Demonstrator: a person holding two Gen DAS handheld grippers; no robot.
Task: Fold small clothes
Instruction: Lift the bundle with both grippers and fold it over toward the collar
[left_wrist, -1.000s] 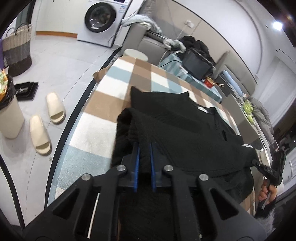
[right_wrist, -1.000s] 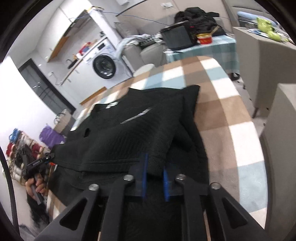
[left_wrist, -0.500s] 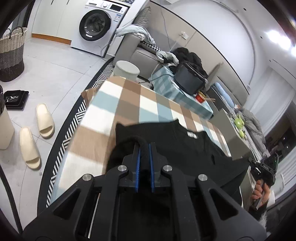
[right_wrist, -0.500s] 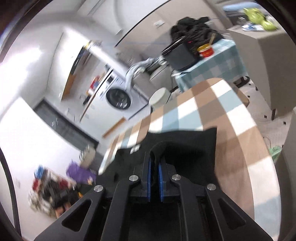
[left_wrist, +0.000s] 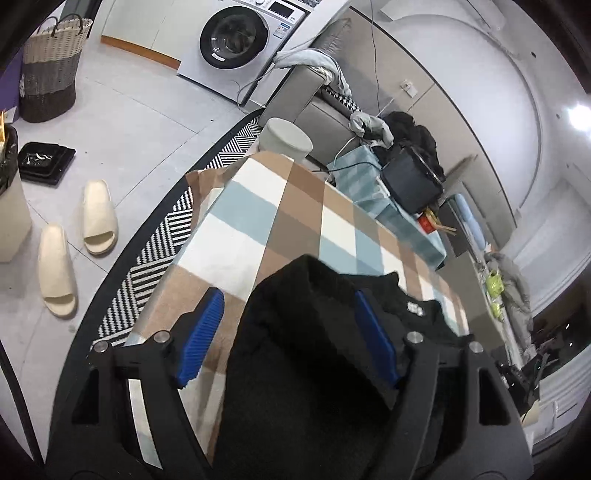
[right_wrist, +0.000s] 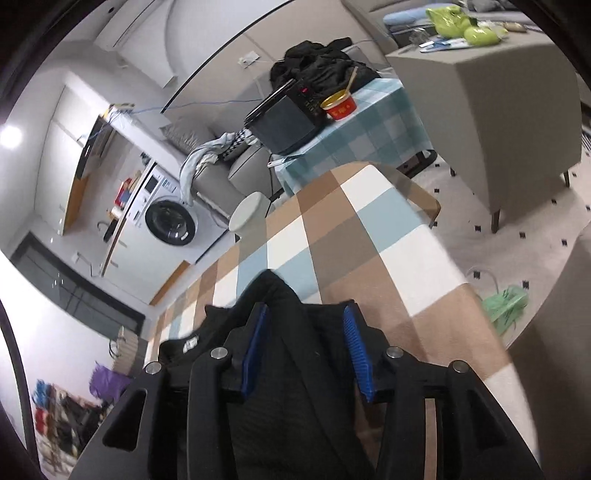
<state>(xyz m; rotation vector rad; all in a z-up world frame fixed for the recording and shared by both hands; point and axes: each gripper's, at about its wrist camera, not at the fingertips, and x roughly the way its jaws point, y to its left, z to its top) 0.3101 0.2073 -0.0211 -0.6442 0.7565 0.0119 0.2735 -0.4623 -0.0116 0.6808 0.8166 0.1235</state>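
Note:
A black ribbed knit garment (left_wrist: 314, 332) lies on the checked table (left_wrist: 280, 218), its white neck label (left_wrist: 414, 308) facing up. My left gripper (left_wrist: 288, 325) is open, its blue pads either side of a raised fold of the garment, not clamping it. In the right wrist view the same garment (right_wrist: 291, 354) lies on the table (right_wrist: 354, 243). My right gripper (right_wrist: 304, 332) is open too, its blue pads spread over a corner of the cloth.
The table edge drops to a striped rug (left_wrist: 162, 221) and floor with slippers (left_wrist: 96, 218) on the left. A side table (right_wrist: 354, 125) with a black appliance and red cup stands beyond. A grey cabinet (right_wrist: 498, 103) is at the right.
Both grippers were shut on the black garment and carried its edge over; both have now opened and let the cloth drop onto the table.

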